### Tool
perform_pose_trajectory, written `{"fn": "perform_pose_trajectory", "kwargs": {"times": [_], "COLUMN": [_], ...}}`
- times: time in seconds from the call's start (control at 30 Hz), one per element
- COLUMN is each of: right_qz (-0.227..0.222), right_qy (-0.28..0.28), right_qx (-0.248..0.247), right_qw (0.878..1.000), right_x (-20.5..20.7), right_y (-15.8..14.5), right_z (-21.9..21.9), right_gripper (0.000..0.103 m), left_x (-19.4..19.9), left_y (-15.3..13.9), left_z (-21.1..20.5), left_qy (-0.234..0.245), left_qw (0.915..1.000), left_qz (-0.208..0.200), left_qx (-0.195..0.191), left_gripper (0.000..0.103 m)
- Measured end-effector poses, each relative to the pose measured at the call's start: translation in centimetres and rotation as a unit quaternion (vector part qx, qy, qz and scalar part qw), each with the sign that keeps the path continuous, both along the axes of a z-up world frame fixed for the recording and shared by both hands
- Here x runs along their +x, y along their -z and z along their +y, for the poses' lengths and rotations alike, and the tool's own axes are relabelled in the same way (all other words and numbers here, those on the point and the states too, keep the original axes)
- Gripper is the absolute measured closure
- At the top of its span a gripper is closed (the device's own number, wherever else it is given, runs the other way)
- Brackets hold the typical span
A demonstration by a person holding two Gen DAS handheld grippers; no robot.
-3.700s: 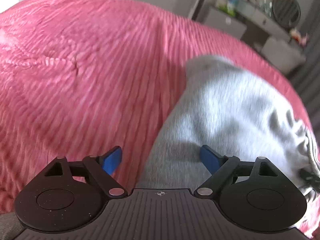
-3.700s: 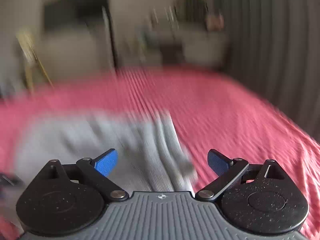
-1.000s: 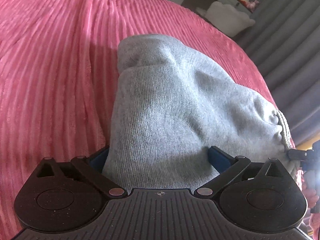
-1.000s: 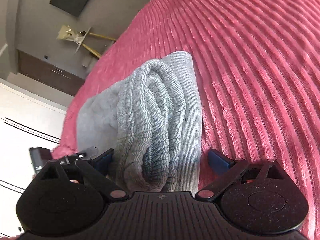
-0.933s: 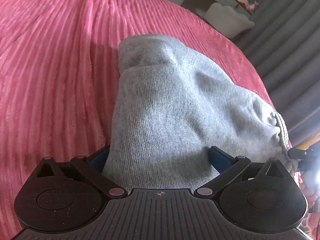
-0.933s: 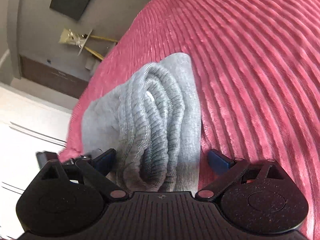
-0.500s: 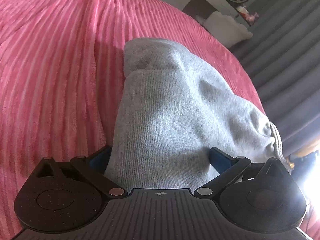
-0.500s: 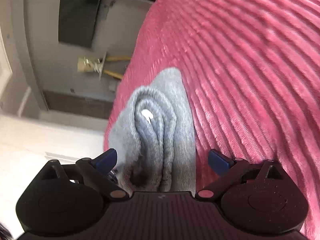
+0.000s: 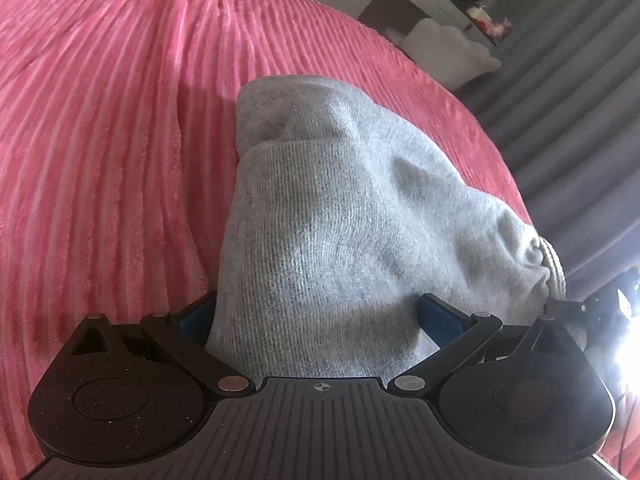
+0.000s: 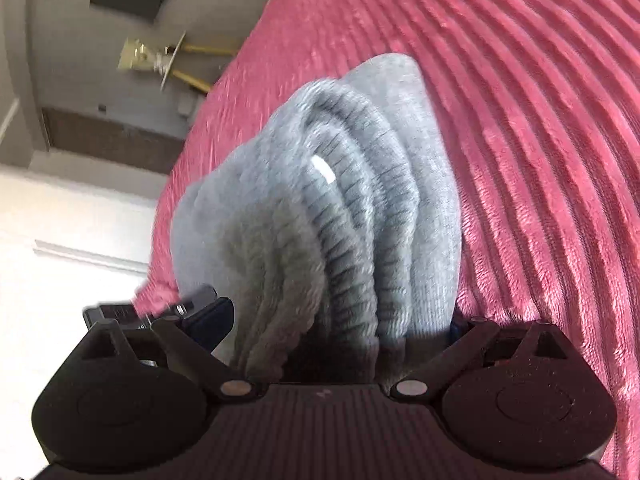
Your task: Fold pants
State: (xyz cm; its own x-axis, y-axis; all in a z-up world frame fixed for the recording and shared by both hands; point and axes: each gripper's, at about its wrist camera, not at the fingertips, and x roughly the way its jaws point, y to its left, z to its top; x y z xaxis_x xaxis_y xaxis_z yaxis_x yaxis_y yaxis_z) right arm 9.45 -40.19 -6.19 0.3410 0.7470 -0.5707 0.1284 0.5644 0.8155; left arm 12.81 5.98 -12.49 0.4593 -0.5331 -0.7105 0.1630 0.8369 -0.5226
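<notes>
Grey knit jogger pants [image 9: 340, 220] are sitting bundled into a thick folded stack on the pink ribbed plush bedspread [image 9: 100, 140], with layers piling on each other rather than lying flat. Left wrist view is showing the smooth jersey face, a rounded fold at the far end and the gathered ribbed waistband [image 9: 548, 264] bunching at the right edge. Right wrist view is showing several ribbed bands [image 10: 352, 200] stacking side by side like coils, with a small white mark [image 10: 324, 170] sitting on one of them. Left gripper [image 9: 320, 316] is standing spread wide, blue pads straddling the near end of the stack, fabric filling the gap and covering most of the left pad. Right gripper [image 10: 340, 324] is also standing wide, fingers flanking the ribbed end; its right pad is hiding almost fully behind cloth, so actual contact is hard to confirm. Right view is blurring, so stitch detail is smearing. Dark hardware [image 9: 600, 308] at the right edge of the left view is washing out in glare. Grey curtains [image 9: 580, 80] are hanging beyond the bed.
</notes>
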Motion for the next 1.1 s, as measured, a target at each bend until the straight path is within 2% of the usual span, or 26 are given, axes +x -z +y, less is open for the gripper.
{"fn": "perform_pose_trajectory", "kwargs": {"times": [0.07, 0.2, 0.3, 0.37, 0.47, 0.6, 0.63, 0.67, 0.73, 0.8, 0.87, 0.9, 0.97, 1.1], "right_qz": [-0.014, -0.054, -0.058, -0.06, -0.062, -0.06, -0.064, -0.068, -0.071, -0.071, -0.059, -0.048, -0.047, -0.066], "right_qy": [0.026, 0.027, 0.031, 0.032, 0.027, 0.037, 0.055, 0.076, 0.098, 0.11, 0.12, 0.112, 0.092, 0.061], "right_qx": [0.007, -0.019, -0.017, -0.02, -0.024, -0.032, -0.035, -0.036, -0.049, -0.056, -0.073, -0.106, -0.156, -0.21], "right_qw": [1.0, 0.998, 0.998, 0.997, 0.997, 0.997, 0.996, 0.994, 0.991, 0.99, 0.988, 0.987, 0.982, 0.974], "right_x": [-0.9, -2.2, -2.9, -3.1, -2.6, -2.1, -2.4, -2.6, -2.7, -2.8, -2.6, -2.4, -2.2, -2.2], "right_y": [0.2, -0.3, -0.3, -0.3, -0.3, -0.2, -0.3, -0.3, -0.6, -0.7, -1.0, -1.6, -2.8, -5.0], "right_z": [-1.2, -0.9, -1.1, -0.7, 0.2, 1.8, 2.0, 2.2, 2.9, 3.3, 3.8, 4.5, 5.8, 7.7], "right_gripper": [0.005, 0.005, 0.005, 0.005, 0.005, 0.005, 0.005, 0.005, 0.005, 0.006, 0.012, 0.023, 0.031, 0.042], "left_x": [0.1, 0.4, 0.4, 0.8, 1.6, 1.9, 1.7, 1.5, 1.0, 0.6, 0.2, -0.1, -0.4, -0.7], "left_y": [0.1, 0.5, 0.4, 0.5, 0.8, 1.2, 1.1, 0.8, 0.3, -0.2, -0.8, -1.0, -1.6, -3.0], "left_z": [0.6, 2.2, 2.4, 1.8, 0.5, 0.6, 0.5, 0.5, 0.0, -0.3, -0.9, -1.2, -1.5, -1.6], "left_qy": [-0.01, -0.03, -0.016, 0.007, 0.037, 0.016, 0.012, 0.01, 0.005, 0.0, 0.001, 0.003, 0.002, 0.002], "left_qw": [0.9997, 0.9964, 0.994, 0.9936, 0.9945, 0.9932, 0.994, 0.9959, 0.9991, 0.9996, 0.9998, 0.9998, 0.9998, 0.9994], "left_qz": [0.006, 0.026, 0.026, 0.024, 0.023, 0.018, 0.015, 0.009, 0.004, -0.002, -0.011, -0.016, -0.021, -0.034], "left_qx": [-0.022, -0.076, -0.105, -0.11, -0.095, -0.114, -0.108, -0.089, -0.042, -0.029, -0.016, -0.013, -0.003, 0.0], "left_gripper": [0.0, 0.0, 0.0, 0.0, 0.0, 0.0, 0.003, 0.013, 0.024, 0.033, 0.046, 0.05, 0.058, 0.065]}}
